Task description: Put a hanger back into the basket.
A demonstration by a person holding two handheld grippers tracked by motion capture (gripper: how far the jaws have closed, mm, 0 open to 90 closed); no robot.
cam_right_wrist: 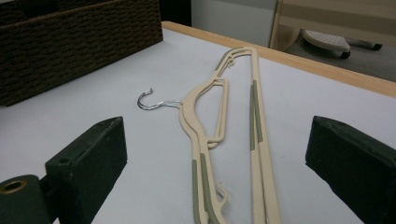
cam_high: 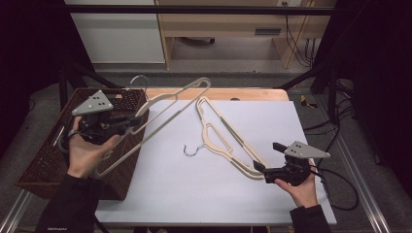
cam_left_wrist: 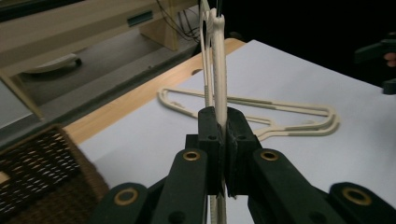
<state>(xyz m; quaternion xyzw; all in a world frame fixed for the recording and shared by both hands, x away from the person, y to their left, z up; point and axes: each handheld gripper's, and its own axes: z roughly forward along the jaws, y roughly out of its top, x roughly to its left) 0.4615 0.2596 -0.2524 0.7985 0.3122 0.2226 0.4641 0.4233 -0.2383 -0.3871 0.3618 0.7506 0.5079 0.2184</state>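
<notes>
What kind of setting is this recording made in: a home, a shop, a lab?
Probably a lab or office workroom set up for recording: a table under a white sheet, dark frame bars around it, loose cables by desk furniture behind.

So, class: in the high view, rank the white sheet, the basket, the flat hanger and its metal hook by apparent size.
1. White sheet
2. Basket
3. Flat hanger
4. Hook

Dim room w/ dark edges, pics soft, maybe slight blur.
</notes>
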